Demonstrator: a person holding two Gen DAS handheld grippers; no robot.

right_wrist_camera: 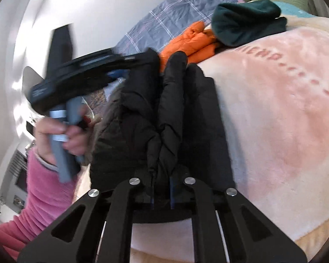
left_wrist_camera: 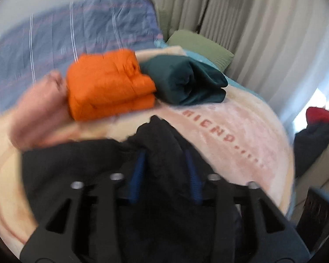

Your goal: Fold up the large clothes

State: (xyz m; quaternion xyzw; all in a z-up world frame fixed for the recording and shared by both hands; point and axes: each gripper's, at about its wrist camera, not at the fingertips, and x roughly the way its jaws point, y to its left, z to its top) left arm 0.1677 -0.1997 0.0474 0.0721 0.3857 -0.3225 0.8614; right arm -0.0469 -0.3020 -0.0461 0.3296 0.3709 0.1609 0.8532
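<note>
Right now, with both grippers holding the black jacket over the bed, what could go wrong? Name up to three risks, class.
1. The right gripper pinches only a thin ridge of the black jacket; the puffy fabric might slip out.
2. The folded orange jacket and dark green garment lie just beyond; a swinging jacket could knock them over.
3. The left gripper holds a bunched wad, so the fold may come out uneven.

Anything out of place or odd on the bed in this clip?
Nothing is spilled or damaged. The dark green garment looks loosely rolled and lopsided next to the squarely folded orange jacket. Both the left gripper and the right gripper pinch the black jacket, bunched on the pink blanket.
</note>
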